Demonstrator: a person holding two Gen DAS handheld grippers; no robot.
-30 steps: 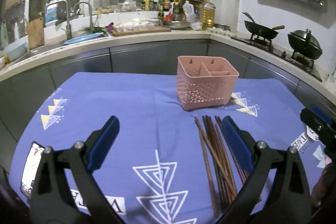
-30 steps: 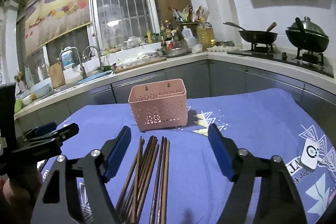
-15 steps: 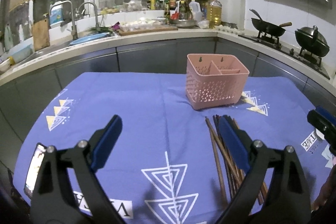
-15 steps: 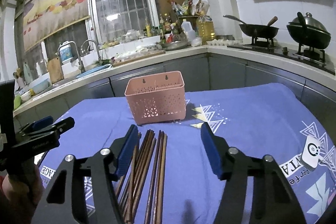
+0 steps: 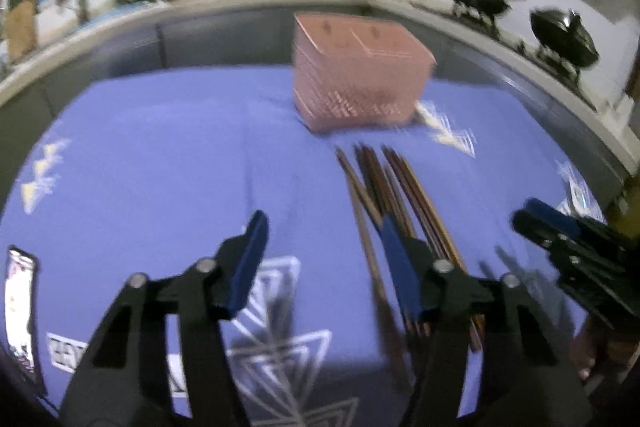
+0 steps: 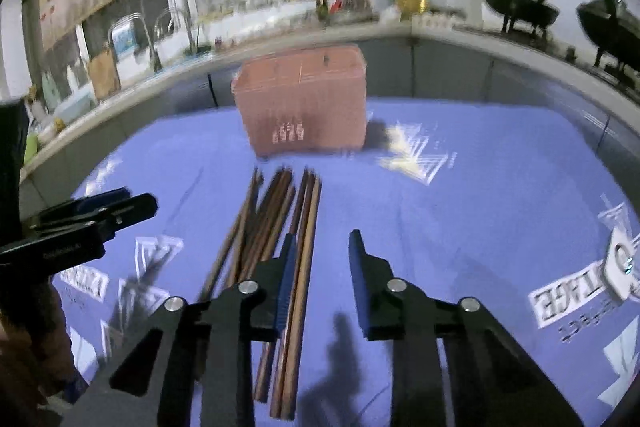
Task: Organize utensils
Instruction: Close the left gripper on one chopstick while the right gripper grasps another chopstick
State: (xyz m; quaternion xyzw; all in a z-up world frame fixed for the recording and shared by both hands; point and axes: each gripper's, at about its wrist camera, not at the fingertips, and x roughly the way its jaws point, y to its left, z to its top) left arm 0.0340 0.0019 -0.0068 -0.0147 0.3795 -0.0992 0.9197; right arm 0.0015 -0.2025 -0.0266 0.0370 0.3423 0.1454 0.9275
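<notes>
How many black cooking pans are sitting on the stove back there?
2. An open black wok with a handle sits on the nearer burner; a lidded black pot sits to its right, at the picture's edge. More may lie beyond the frame.

The left gripper [image 5: 320, 247], its jaws just closing on nothing, hovers beside the chopsticks [image 5: 384, 187] before the pink basket [image 5: 360, 83].
</notes>
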